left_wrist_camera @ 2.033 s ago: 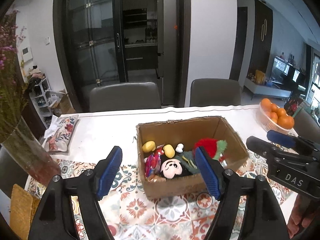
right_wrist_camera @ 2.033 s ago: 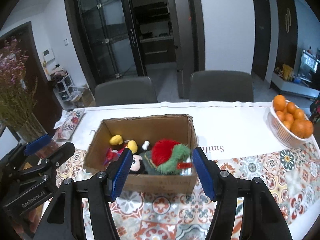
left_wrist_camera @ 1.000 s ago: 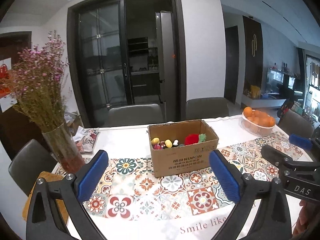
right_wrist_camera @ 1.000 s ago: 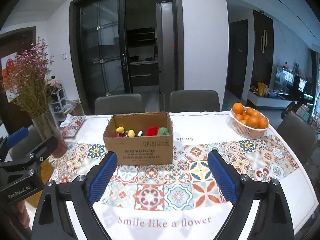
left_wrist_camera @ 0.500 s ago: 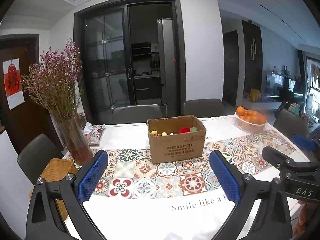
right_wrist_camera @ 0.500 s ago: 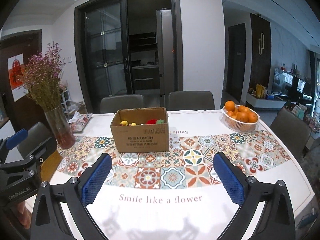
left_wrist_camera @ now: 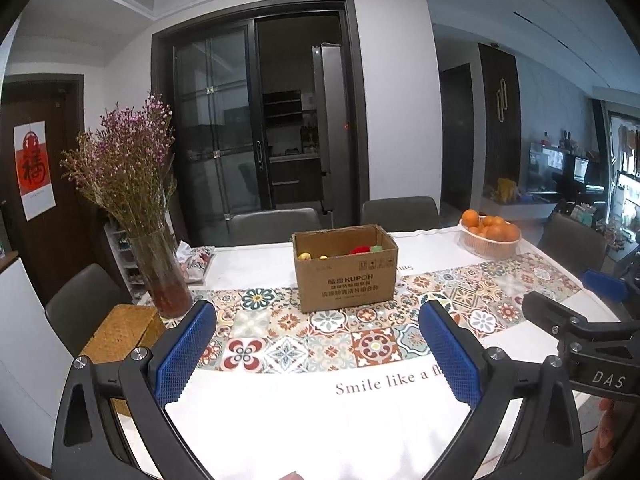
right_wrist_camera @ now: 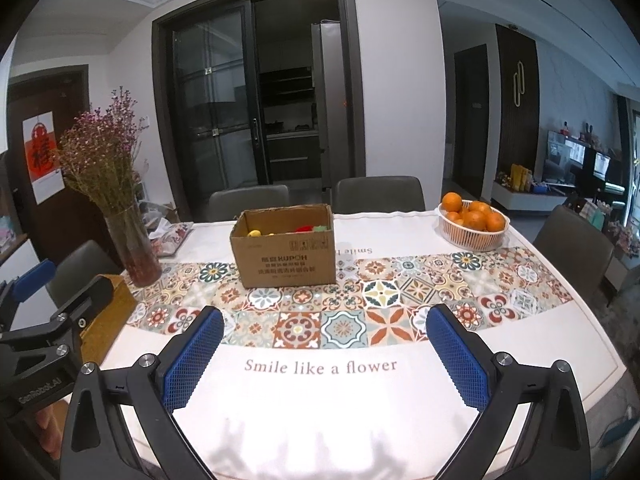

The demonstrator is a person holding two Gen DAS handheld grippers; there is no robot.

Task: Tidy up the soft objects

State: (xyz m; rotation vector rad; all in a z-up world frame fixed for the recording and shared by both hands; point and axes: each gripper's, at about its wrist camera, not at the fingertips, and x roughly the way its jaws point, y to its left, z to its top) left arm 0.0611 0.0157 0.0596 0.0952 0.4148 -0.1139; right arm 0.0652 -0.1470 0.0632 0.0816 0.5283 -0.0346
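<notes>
Nearest, the left gripper (left_wrist_camera: 318,350) and the right gripper (right_wrist_camera: 326,354) hang over the table's near white edge, jaws spread wide with nothing between them. Beyond a broad bare stretch of patterned tablecloth (right_wrist_camera: 344,328) stands the open cardboard box (right_wrist_camera: 285,246), holding soft toys (right_wrist_camera: 306,228) in yellow, red and green. Far right, a white basket (right_wrist_camera: 472,236) holds oranges. At the left edge a glass vase (left_wrist_camera: 162,276) carries dried flowers. Grey chairs (right_wrist_camera: 378,194) and dark glass doors lie behind.
</notes>
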